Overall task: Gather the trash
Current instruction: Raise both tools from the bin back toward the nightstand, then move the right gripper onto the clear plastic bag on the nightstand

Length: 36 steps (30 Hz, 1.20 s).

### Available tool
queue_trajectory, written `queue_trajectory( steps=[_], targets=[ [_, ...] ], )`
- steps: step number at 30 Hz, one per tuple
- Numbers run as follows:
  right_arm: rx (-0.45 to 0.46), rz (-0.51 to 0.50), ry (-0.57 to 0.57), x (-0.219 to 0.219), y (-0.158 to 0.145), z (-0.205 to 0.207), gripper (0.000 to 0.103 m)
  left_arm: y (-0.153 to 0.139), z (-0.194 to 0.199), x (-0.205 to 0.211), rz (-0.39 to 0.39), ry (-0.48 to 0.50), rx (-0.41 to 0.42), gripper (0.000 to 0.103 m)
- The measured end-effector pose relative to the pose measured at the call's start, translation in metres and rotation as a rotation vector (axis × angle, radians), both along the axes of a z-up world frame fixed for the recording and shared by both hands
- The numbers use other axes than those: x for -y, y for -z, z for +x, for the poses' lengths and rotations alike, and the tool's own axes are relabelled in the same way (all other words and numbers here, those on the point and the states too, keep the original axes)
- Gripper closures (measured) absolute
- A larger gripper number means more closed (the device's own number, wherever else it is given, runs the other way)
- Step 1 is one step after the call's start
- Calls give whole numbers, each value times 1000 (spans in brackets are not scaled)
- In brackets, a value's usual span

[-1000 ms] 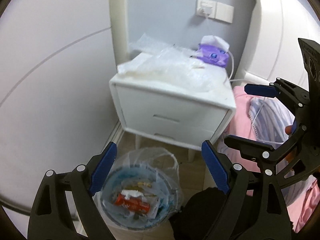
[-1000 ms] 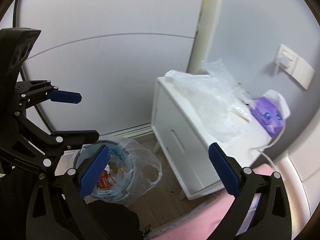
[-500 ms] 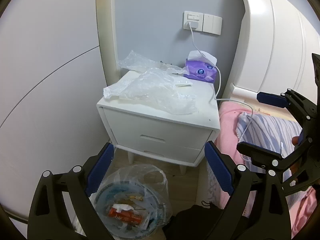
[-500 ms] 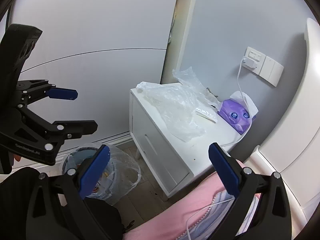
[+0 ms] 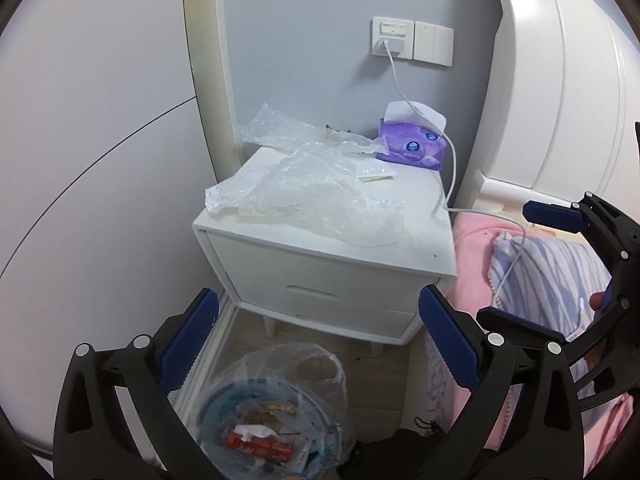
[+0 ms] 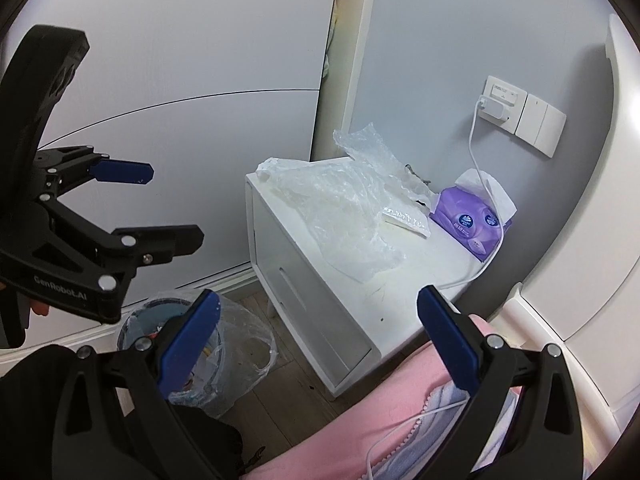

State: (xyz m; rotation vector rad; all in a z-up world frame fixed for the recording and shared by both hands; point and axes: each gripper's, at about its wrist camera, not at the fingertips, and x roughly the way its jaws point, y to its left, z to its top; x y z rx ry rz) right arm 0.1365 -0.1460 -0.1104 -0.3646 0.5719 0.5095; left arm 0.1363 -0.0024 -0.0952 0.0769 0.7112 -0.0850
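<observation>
Crumpled clear plastic wrap lies across the top of a white nightstand, ahead of and above both grippers; a second crinkled sheet sits behind it against the wall, and a small flat packet rests just beside the wrap toward a purple tissue pack at the back corner. A white cable runs from a wall socket over the tissue pack and down onto the pink bed to the right of the nightstand. The left gripper hangs with its jaws spread wide and nothing between them, below the nightstand's drawers. Directly under it on the wooden floor stands a bin lined with a clear bag, holding a red wrapper and other scraps. The right gripper is likewise spread wide and holds nothing, hovering off the nightstand's near corner and over the edge of the bed, with the bin to its lower left. Each gripper shows at the edge of the other's view.
</observation>
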Motion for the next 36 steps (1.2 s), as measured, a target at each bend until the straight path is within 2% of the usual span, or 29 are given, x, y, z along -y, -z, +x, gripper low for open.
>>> queue_trajectory(
  steps=[8,15,27,36],
  targets=[
    [-21,13,11,-16,10,29,7,2,29,-14,-27,16,-17,6],
    [-41,19,20,-30,23,61,7,0,72,-23,-25,38,-27,6],
    [-87,18,41,-57,58,124,7,40,155,-56,-28,46,-107,6],
    [-102,31,45,-73,76,158,7,52,188,-60,-23,86,-123,6]
  ],
)
